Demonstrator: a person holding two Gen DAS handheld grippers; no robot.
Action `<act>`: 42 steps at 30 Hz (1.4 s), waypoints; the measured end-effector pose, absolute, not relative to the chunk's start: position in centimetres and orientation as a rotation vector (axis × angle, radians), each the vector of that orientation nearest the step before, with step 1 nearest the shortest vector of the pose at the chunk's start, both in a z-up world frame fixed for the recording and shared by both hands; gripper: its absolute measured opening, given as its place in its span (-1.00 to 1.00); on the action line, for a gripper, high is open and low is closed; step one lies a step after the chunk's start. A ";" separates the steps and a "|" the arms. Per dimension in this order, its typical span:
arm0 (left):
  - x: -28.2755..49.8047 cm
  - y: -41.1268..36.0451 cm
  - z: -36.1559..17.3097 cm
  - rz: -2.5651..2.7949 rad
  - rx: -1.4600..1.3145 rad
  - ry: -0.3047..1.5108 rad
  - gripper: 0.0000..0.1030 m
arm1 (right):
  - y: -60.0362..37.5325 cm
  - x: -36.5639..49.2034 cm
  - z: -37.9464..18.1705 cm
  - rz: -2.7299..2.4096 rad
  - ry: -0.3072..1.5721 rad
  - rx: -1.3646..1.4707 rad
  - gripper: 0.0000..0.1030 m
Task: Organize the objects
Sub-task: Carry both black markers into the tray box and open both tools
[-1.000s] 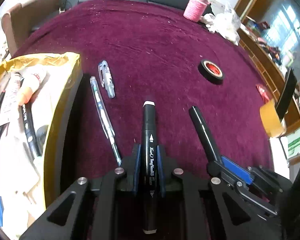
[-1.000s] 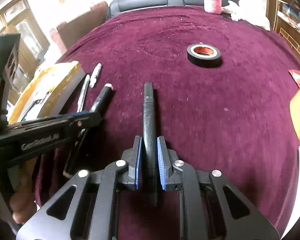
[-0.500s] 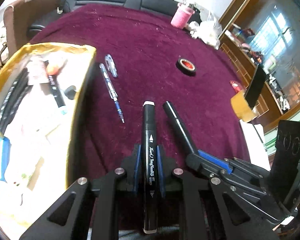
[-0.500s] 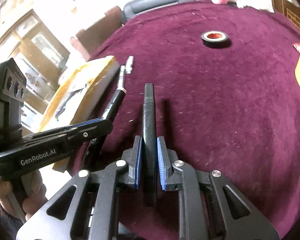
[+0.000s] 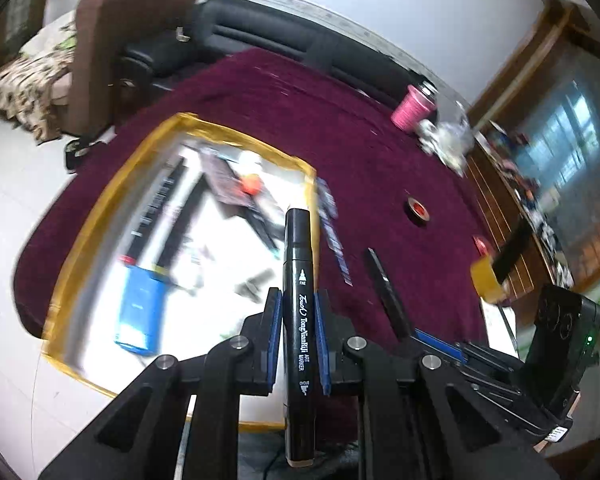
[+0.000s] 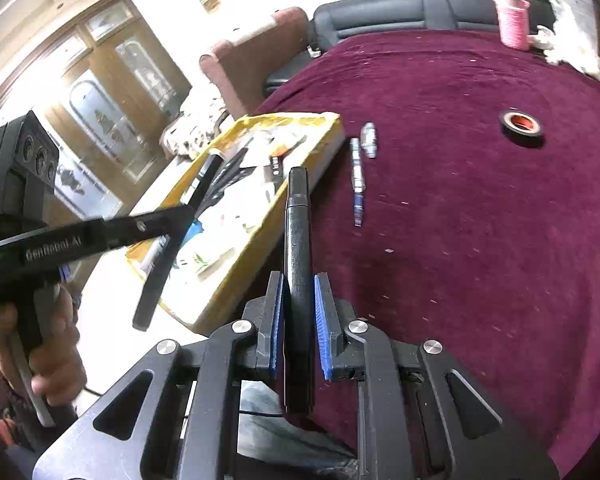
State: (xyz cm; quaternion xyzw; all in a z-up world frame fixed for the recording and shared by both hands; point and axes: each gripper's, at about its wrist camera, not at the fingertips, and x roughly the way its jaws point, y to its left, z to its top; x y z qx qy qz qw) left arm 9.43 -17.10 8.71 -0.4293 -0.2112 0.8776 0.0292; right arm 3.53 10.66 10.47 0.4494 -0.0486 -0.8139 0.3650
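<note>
Between the blue pads of the left gripper (image 5: 298,340), a black art marker with white lettering (image 5: 298,280) is clamped, its cap pointing toward 12 o'clock in the left wrist view, above the near right corner of a shallow white tray edged in yellow tape (image 5: 100,208). Inside the tray, a blue rectangular block (image 5: 140,312), several dark pens and an orange-tipped item can be made out, though blur hides finer detail. At 2 o'clock of the marker, a slim black pen (image 5: 386,292) is seen gripped by the right gripper (image 5: 416,336), over the maroon velvet tablecloth (image 5: 360,140).

In the right wrist view that same pen (image 6: 298,248) is pinched firmly between the right gripper's blue pads (image 6: 300,320), its tip overlapping the tray's right edge (image 6: 292,184). At 9 o'clock, the left gripper (image 6: 172,220) is carried by a hand (image 6: 48,344), with its marker (image 6: 176,232) held over the tray.

On the cloth beside the tray, at 1 o'clock of the pen, a clear ballpoint pen (image 6: 357,180) and a short clear-capped pen (image 6: 369,140) are laid. Further out at 2 o'clock a black roll of tape with a red core (image 6: 522,125) is placed, and a pink spool of thread (image 6: 512,20) is stood at the far edge.
</note>
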 end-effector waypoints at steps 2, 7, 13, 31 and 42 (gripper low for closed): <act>9.3 -18.6 8.6 2.727 -1.329 -0.673 -0.73 | 9.4 3.0 10.8 -2.074 -0.108 1.155 -0.71; 8.2 -21.5 7.8 2.749 -1.380 -0.698 -0.73 | 5.9 1.2 11.2 -2.035 -0.073 1.164 -0.71; 5.9 -23.8 6.5 2.730 -1.452 -0.684 -0.73 | 1.6 -1.6 10.6 -2.037 -0.029 1.234 -0.71; 0.8 -25.5 3.2 2.616 -1.660 -0.489 -0.73 | -3.4 -4.8 8.5 -2.105 0.070 1.448 -0.71; 1.1 -26.5 3.0 2.595 -1.612 -0.559 -0.70 | -3.4 -5.0 8.4 -2.087 0.060 1.422 -0.69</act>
